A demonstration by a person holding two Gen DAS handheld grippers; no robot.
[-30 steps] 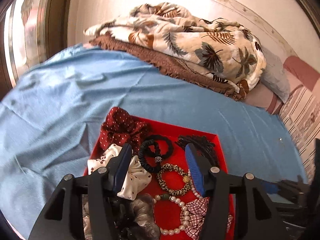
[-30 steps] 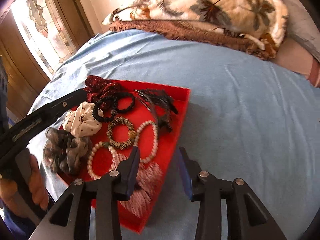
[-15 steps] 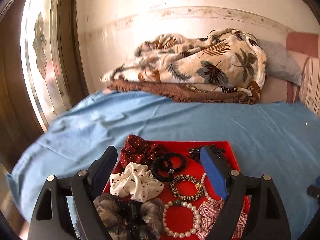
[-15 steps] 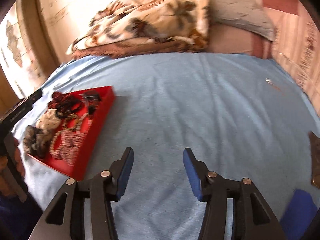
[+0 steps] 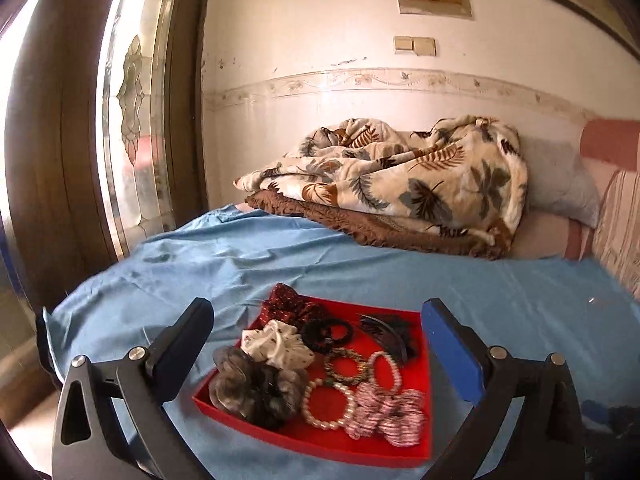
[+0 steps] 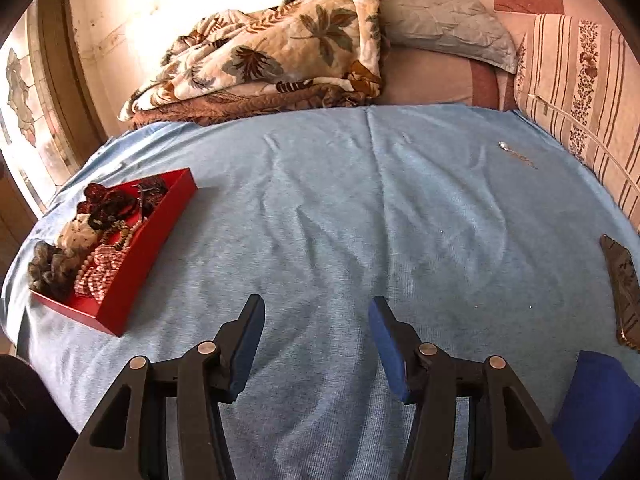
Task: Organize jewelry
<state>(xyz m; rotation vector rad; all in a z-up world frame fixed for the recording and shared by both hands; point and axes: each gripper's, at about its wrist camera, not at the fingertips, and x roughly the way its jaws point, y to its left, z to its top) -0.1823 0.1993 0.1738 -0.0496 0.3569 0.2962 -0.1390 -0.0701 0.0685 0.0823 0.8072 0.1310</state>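
Blue sheet (image 5: pixel 340 276) covers the bed, a leaf-print blanket (image 5: pixel 400 184) heaped by the wall. From the left wrist view, the left gripper (image 5: pixel 318 340) is spreading its jaws wide, nothing pressed between them, and the red tray (image 5: pixel 416 380) sits beyond, full of scrunchies, a pearl bracelet (image 5: pixel 326 404) and a dark hair claw (image 5: pixel 384 332). Over to the right wrist view: the right gripper (image 6: pixel 316 344) is opening too, empty, above bare sheet, tray (image 6: pixel 160 228) well off to its left. Small silvery piece (image 6: pixel 505 146) lies far across.
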